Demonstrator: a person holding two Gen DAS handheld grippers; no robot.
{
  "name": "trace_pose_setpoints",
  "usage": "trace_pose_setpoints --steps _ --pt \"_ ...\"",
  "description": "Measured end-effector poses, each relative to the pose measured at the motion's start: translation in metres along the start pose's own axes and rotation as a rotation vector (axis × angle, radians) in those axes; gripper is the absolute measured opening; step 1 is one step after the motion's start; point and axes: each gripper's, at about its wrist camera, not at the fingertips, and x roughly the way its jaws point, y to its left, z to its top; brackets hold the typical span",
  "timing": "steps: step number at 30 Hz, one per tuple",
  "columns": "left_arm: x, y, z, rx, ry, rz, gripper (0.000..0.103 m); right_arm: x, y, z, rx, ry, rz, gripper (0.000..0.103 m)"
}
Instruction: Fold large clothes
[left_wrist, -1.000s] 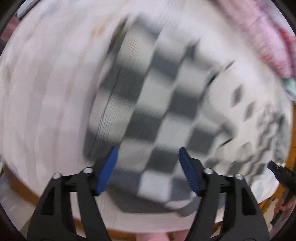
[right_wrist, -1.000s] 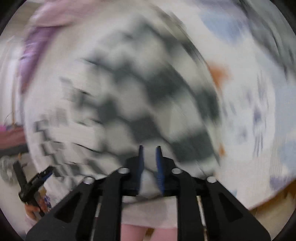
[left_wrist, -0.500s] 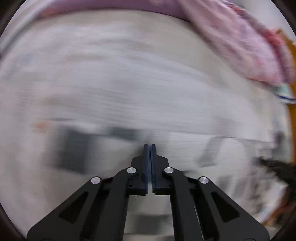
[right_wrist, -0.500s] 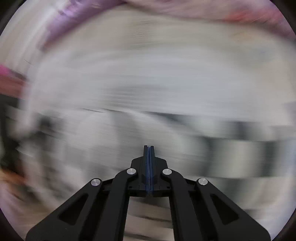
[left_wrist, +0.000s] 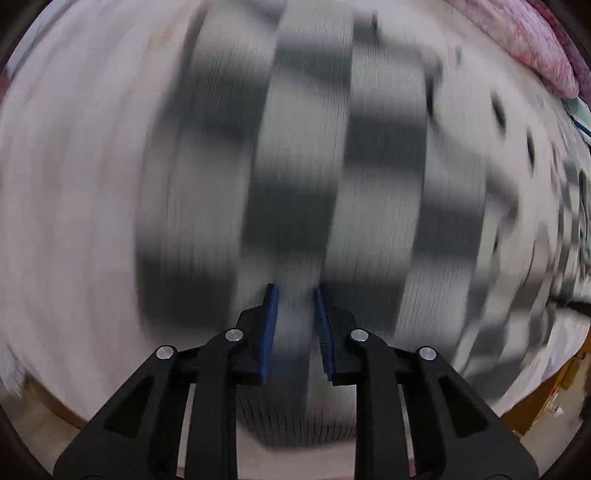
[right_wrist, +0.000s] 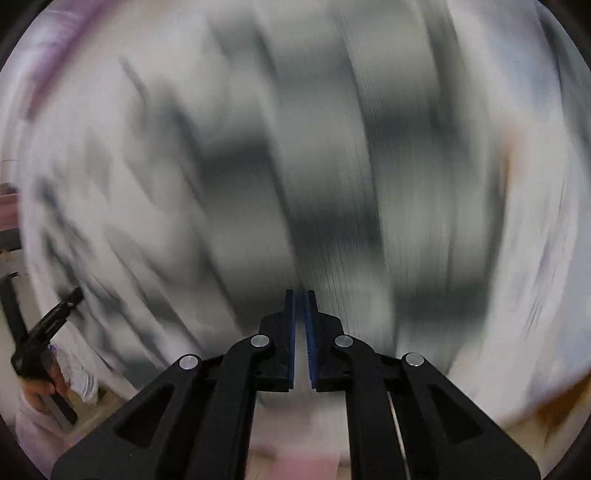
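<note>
One checkered garment (left_wrist: 332, 166), grey and white, lies spread on a white bed (left_wrist: 74, 184), blurred by motion. Two grippers point down at it. The left gripper (left_wrist: 294, 295) has jaws narrowly apart, just reopened, nothing clearly held. The right gripper (right_wrist: 300, 295) has jaws nearly together, a thin slit between. Pink bedding (left_wrist: 524, 48) lies at 1 o'clock.

Both wrist cameras looked steeply down, close over the same checkered garment (left_wrist: 295, 166); right view caught the left gripper (right_wrist: 44, 325) at its edge.
</note>
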Motion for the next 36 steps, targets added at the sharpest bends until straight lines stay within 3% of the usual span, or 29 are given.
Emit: trace_pose_setpoints --steps 1,2,3,5,6,9,10,11,12,13,14,16,18,20,21,22,24,26,28,29,30,33,36 --pt "-0.005 -0.001 -0.021 -0.016 -0.036 -0.005 0.020 0.016 -0.010 -0.025 0.023 0.005 0.044 0.002" --pt "-0.007 -0.003 -0.037 -0.033 -0.041 0.000 0.020 0.013 -0.017 -0.046 0.000 -0.107 0.075 0.001" --pt "-0.009 -0.005 -0.040 -0.045 -0.047 0.003 0.020 0.012 -0.022 -0.055 -0.005 -0.148 0.082 0.001" --pt "-0.013 -0.008 -0.037 -0.091 -0.033 0.013 0.020 0.010 -0.031 -0.049 0.129 -0.121 0.122 0.001" --pt "-0.018 -0.011 -0.030 -0.098 -0.017 0.011 0.021 0.004 -0.033 -0.043 0.174 -0.097 0.123 0.006" --pt "-0.040 -0.040 -0.019 -0.049 -0.050 -0.121 0.020 -0.031 0.015 -0.027 -0.004 -0.121 0.185 0.008" --pt "-0.039 -0.061 -0.021 0.028 -0.034 -0.169 0.021 -0.037 0.032 -0.025 -0.064 -0.126 0.205 0.008" --pt "-0.029 -0.076 -0.027 0.085 0.005 -0.166 0.021 -0.032 0.044 -0.024 -0.087 -0.095 0.244 0.008" --pt "-0.010 -0.091 -0.036 0.129 0.067 -0.155 0.021 -0.009 0.051 -0.026 -0.066 -0.004 0.268 0.007" --pt "0.007 -0.099 -0.043 0.143 0.107 -0.142 0.020 0.016 0.055 -0.025 -0.049 0.083 0.234 0.005" --pt "0.023 -0.107 -0.052 0.158 0.083 -0.088 0.020 0.042 0.048 -0.035 -0.053 0.141 0.175 0.004" --pt "0.022 -0.112 -0.052 0.126 0.049 -0.072 0.020 0.053 0.042 -0.038 -0.077 0.063 0.183 0.003" --pt "0.014 -0.108 -0.047 0.078 0.069 -0.101 0.021 0.042 0.026 -0.039 0.016 0.102 0.235 0.003" --pt "0.002 -0.106 -0.039 0.063 0.086 -0.123 0.021 0.026 0.019 -0.042 0.036 0.102 0.217 0.004" --pt "-0.007 -0.107 -0.037 0.068 0.085 -0.123 0.022 0.011 0.018 -0.045 0.005 0.076 0.191 0.010" --pt "-0.013 -0.109 -0.032 0.072 0.078 -0.117 0.025 -0.006 0.020 -0.048 -0.031 0.040 0.179 0.010" --pt "-0.035 -0.112 -0.025 0.075 0.049 -0.123 0.042 -0.035 0.024 -0.052 -0.058 -0.002 0.205 0.011" --pt "-0.056 -0.125 -0.015 0.086 0.026 -0.142 0.047 -0.058 0.023 -0.060 -0.064 -0.030 0.193 0.026" --pt "-0.077 -0.134 -0.022 0.101 0.004 -0.120 0.051 -0.086 0.019 -0.066 -0.096 -0.081 0.161 0.066" --pt "-0.083 -0.133 -0.029 0.106 0.001 -0.110 0.059 -0.086 0.038 -0.065 -0.108 -0.101 0.158 0.073" --pt "-0.090 -0.136 -0.030 0.102 -0.003 -0.101 0.060 -0.100 0.038 -0.066 -0.129 -0.134 0.164 0.081" --pt "-0.108 -0.144 -0.039 0.098 -0.026 -0.114 0.063 -0.111 0.042 -0.069 -0.136 -0.164 0.252 0.084" --pt "-0.122 -0.142 -0.037 0.117 -0.048 -0.095 0.068 -0.125 0.043 -0.072 -0.122 -0.200 0.259 0.084"
